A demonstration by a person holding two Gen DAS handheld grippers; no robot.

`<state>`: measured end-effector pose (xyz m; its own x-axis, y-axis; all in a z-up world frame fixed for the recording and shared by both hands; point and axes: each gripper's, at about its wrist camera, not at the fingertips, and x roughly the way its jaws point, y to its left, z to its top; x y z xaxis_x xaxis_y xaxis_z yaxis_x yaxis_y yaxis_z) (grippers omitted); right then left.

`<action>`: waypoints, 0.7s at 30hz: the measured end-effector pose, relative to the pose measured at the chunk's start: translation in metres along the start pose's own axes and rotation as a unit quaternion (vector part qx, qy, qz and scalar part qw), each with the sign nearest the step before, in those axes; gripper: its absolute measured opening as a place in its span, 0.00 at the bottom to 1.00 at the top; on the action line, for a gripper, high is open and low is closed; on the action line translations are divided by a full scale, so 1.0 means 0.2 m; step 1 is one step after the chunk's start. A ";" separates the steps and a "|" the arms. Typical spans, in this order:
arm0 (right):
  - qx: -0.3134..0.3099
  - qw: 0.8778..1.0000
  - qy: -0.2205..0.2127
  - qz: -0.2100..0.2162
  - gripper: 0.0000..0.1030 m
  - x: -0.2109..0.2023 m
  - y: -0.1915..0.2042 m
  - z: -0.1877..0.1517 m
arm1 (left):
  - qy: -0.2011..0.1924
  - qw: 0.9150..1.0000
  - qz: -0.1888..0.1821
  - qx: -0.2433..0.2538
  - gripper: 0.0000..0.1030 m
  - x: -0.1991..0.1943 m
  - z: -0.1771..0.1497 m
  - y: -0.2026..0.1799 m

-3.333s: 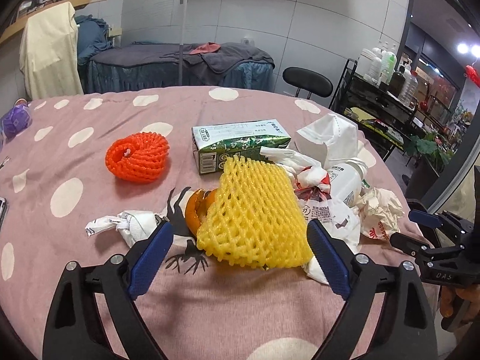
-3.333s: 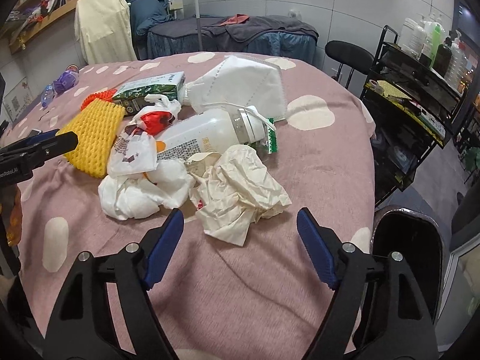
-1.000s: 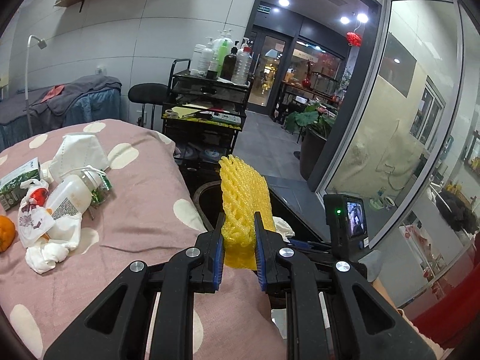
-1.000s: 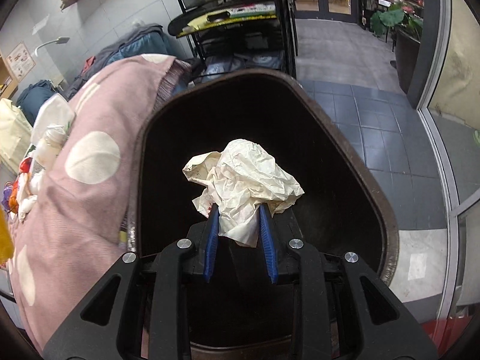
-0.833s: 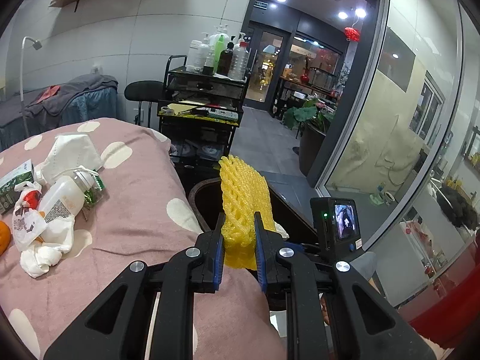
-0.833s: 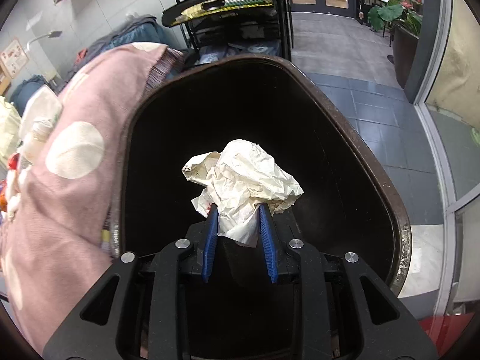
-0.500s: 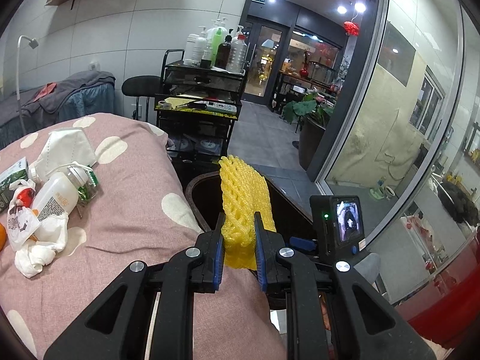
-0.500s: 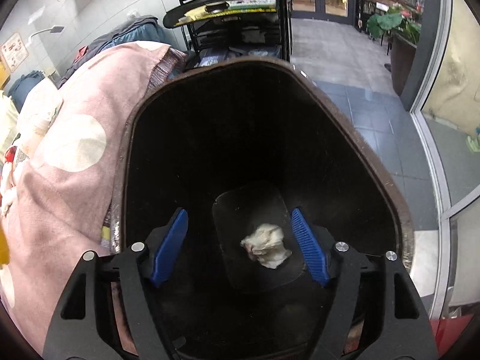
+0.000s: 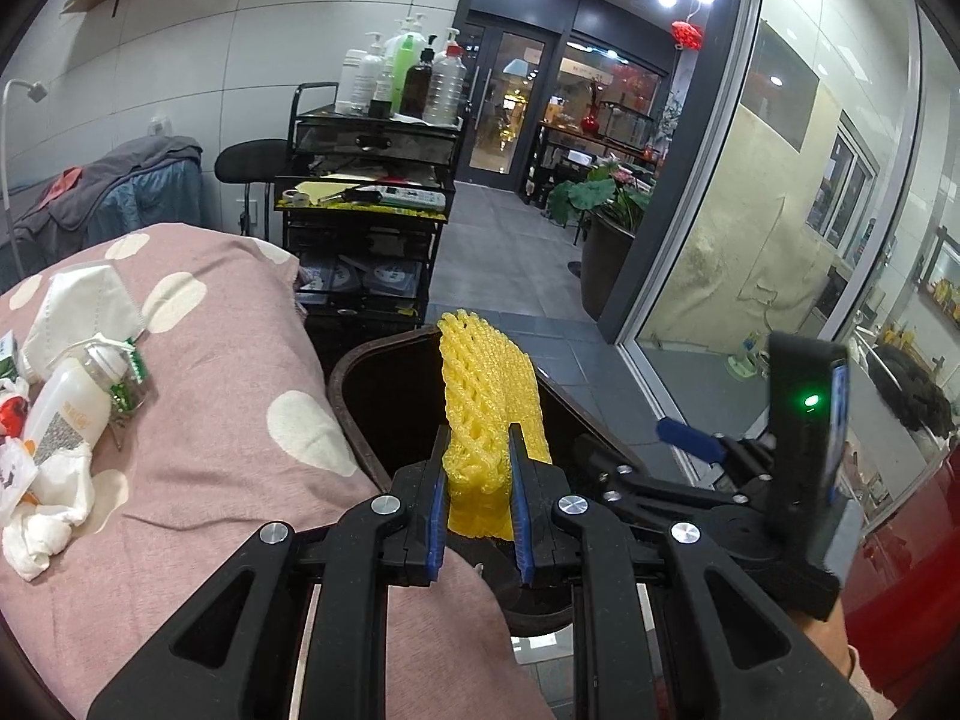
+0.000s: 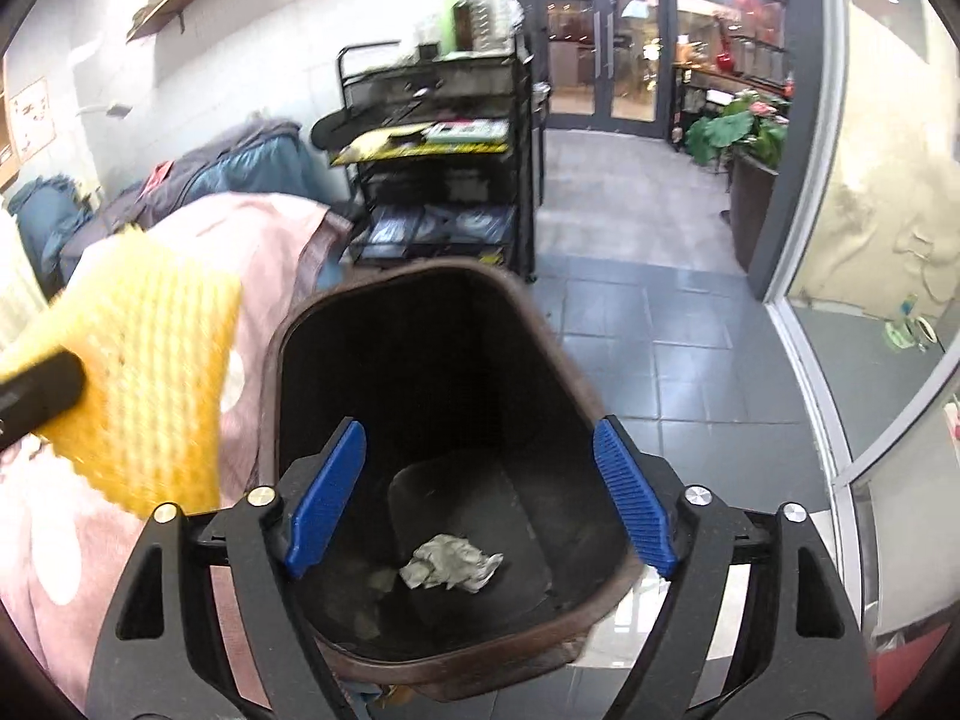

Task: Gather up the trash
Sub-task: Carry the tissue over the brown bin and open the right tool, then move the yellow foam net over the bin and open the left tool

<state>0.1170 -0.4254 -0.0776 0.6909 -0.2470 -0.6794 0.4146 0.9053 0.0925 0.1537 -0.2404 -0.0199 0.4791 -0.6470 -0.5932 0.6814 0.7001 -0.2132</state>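
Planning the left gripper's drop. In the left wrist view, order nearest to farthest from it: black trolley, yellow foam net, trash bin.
1. Yellow foam net: clamped in the left gripper.
2. Trash bin: just beyond, beside the table.
3. Black trolley: far back, by the wall.

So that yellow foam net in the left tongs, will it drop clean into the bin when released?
Probably. The yellow foam net stands up above the left tongs without drooping, so it seems springy and light. The pads visibly pinch it, so it may puff back and drift. Its mesh could snag the bin rim.
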 end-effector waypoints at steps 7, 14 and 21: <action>0.040 0.999 -0.008 -0.021 0.81 -0.07 -0.17 0.03 | 0.025 0.999 -0.006 0.020 0.17 0.13 0.02 -0.09; 0.066 0.997 -0.006 -0.031 0.81 -0.07 -0.28 0.02 | 0.062 0.997 -0.006 0.033 0.17 0.28 0.01 -0.12; 0.081 0.996 0.003 -0.036 0.81 -0.05 -0.34 0.00 | 0.088 0.995 -0.002 0.041 0.17 0.37 -0.02 -0.14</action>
<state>0.0807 -0.4851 -0.0770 0.6523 -0.3061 -0.6934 0.5530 0.8179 0.1591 0.1679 -0.3076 -0.0609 0.3771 -0.5820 -0.7205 0.7299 0.6656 -0.1556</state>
